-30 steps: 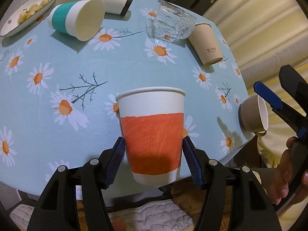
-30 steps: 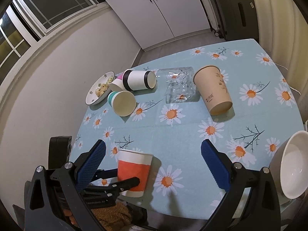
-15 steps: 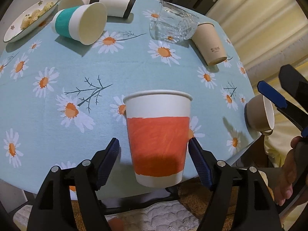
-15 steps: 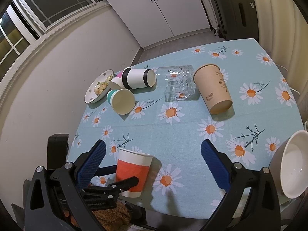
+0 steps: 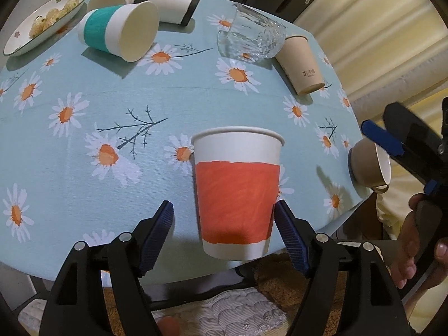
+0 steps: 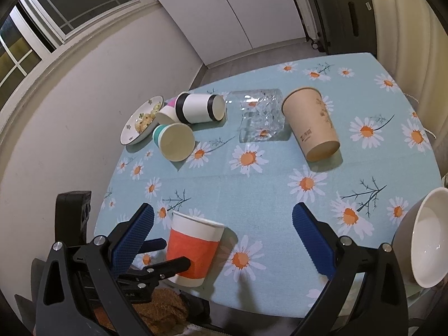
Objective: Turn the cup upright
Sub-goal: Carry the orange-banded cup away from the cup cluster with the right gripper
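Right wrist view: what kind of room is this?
Likely a home dining area: a table with a daisy-print tablecloth, a plate of food, white cupboard doors and a window behind.

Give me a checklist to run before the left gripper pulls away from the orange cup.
1. orange cup upright, mouth up: ok.
2. left gripper open, fingers off the cup wall: ok on one side, cannot tell on the other.
3. Cup base fully on the table, near the edge: cannot tell.
4. right gripper open, holding nothing: ok.
5. Other cups upright: not ok; teal cup and tan cup lie on their sides.
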Motion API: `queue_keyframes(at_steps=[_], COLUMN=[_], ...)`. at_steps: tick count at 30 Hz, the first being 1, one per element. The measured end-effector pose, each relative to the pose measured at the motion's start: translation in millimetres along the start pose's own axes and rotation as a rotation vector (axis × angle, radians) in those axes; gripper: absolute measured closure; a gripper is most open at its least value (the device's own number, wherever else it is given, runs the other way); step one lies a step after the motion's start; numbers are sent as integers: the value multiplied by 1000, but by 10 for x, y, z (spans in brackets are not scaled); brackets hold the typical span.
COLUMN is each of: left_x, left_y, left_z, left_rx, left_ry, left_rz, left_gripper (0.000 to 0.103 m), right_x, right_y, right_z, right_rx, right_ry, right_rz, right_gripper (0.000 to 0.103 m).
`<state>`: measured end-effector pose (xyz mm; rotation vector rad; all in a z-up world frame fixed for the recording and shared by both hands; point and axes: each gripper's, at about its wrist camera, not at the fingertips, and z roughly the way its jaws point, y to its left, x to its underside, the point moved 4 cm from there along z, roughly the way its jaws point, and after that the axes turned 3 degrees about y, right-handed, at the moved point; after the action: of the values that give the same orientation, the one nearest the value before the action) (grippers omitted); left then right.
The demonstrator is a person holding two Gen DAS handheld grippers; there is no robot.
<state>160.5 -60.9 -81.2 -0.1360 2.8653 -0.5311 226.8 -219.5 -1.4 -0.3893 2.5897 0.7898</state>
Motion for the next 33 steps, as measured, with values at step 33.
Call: queue_keyframes(at_steps=[33], left_x=[456], left_y=[854], left_z=[-644], left_rx=[190], left_ry=[-188], left_rz=[-139], left_gripper=[31], right_x=[401], right_y=[252], right_z=[804], right_rx=[-30], right_ry=[407], right_rz=[161], right_gripper=[27])
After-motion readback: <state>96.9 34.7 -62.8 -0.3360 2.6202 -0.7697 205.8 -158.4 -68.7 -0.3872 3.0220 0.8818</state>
